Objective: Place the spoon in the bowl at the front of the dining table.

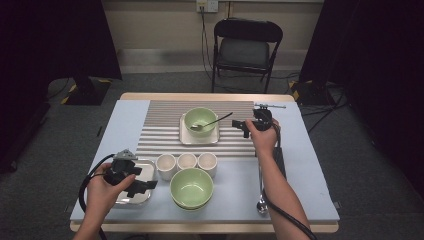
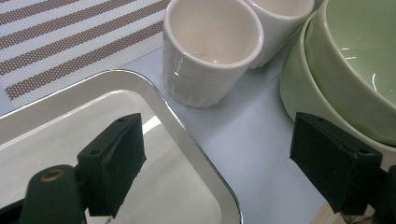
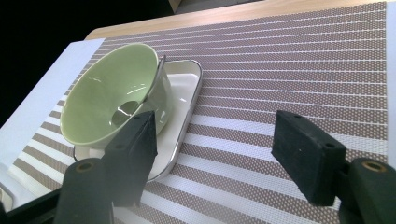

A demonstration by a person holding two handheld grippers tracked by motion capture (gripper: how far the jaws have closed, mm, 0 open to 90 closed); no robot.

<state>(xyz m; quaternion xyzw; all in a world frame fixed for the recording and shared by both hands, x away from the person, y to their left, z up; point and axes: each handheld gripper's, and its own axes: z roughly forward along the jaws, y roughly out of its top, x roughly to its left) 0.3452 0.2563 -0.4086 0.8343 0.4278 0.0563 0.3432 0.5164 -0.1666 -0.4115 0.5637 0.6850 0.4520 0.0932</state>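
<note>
- Green ceramic marked the work in hand: a green bowl [image 1: 200,120] stood on a small white tray [image 1: 199,138] on the striped placemat [image 1: 165,135], with a spoon [image 1: 212,122] resting in it, handle leaning over the rim toward the right gripper [image 1: 239,125].
- That right gripper hovered just beside the handle's tip, jaws spread wide with nothing between them; its own view showed the bowl [image 3: 112,93] and the spoon [image 3: 154,86] beyond the left jaw.
- The step looked like the end of placing the spoon, or the start of taking it; the frames could not settle which.
- The left gripper [image 1: 142,186] hung over a metal tray [image 1: 145,172] at the near left of the tabletop [image 1: 300,200], jaws wide and empty, straddling the tray's rim [image 2: 187,140].
- Three white cups [image 1: 186,162] and stacked green bowls [image 1: 191,187] stood just beside it, untouched.
- A next move on the tray would likely call for lowering one jaw inside the rim and one outside, without knocking the nearest cup [image 2: 210,51].
</note>
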